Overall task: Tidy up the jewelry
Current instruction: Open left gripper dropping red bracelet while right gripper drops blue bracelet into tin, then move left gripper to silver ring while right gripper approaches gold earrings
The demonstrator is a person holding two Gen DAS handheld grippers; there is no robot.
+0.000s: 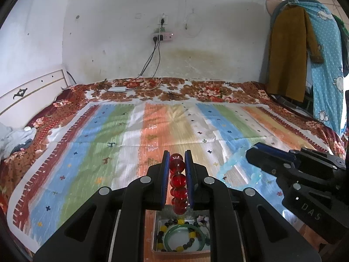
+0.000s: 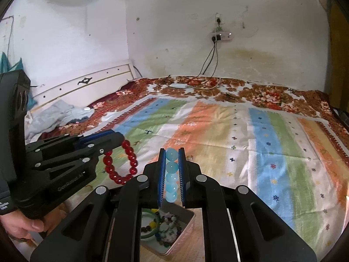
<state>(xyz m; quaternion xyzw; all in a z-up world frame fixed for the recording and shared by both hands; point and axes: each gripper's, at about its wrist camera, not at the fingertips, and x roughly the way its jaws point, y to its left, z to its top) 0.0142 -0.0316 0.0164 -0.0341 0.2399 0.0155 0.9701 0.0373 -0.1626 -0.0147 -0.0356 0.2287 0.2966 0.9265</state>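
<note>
My left gripper (image 1: 177,154) is shut on a red bead bracelet (image 1: 178,182), which hangs from it above the bed; the same bracelet shows as a loop in the right wrist view (image 2: 121,163). My right gripper (image 2: 171,150) is shut on a light blue bead bracelet (image 2: 171,175), also seen blurred in the left wrist view (image 1: 236,168). Below both grippers a metal tin (image 1: 156,235) holds a green bangle (image 1: 185,238), a yellow and dark bead bracelet (image 1: 162,231) and other jewelry. The tin also shows in the right wrist view (image 2: 183,229).
A striped cloth (image 1: 130,131) lies over a floral bedspread (image 1: 196,89). A white headboard (image 1: 28,91) is at the left, grey clothes (image 2: 59,113) near it. Charger cables (image 1: 150,65) hang from wall sockets. Hanging clothes (image 1: 290,54) stand at the right.
</note>
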